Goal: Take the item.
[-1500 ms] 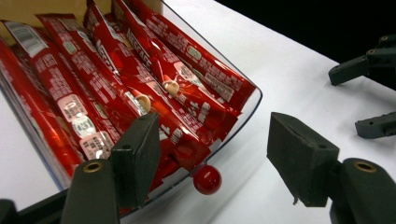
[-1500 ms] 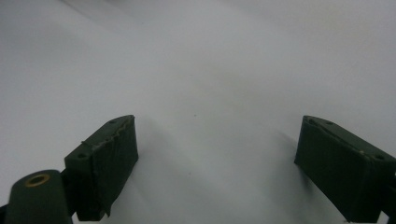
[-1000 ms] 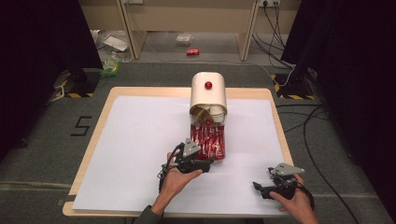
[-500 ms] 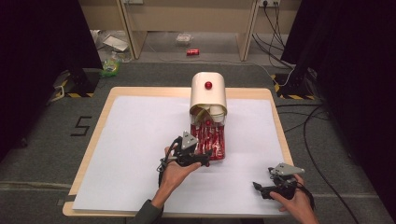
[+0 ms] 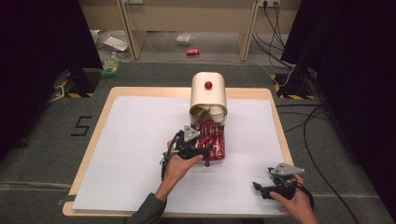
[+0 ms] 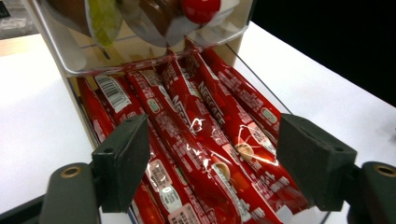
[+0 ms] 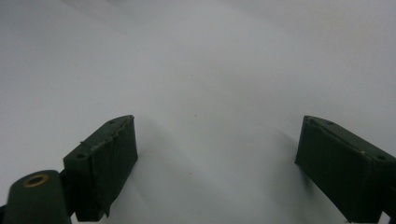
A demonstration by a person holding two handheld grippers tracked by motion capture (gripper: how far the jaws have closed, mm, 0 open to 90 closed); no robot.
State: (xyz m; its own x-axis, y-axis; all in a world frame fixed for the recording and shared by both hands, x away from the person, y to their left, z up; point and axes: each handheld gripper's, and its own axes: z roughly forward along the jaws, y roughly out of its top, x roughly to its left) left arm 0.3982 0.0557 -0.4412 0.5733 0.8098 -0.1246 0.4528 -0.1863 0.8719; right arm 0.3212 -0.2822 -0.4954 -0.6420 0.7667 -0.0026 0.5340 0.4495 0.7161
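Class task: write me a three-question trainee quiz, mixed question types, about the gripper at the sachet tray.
1. True or false: the left gripper is clamped on a red sachet.
2. What does the right gripper point at? A) white table cover B) dispenser C) a can
3. Fill in: the sachets lie in a clear ___ under the dispenser.

Key: 1 false, its jaws have just been opening and stand apart; 2 A; 3 tray.

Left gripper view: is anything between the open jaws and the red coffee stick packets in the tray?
Nothing visible does. The left gripper has its jaws spread over the red stick packets, which lie bare in the clear tray. The dispenser's clear upper bin overhangs only their far ends.
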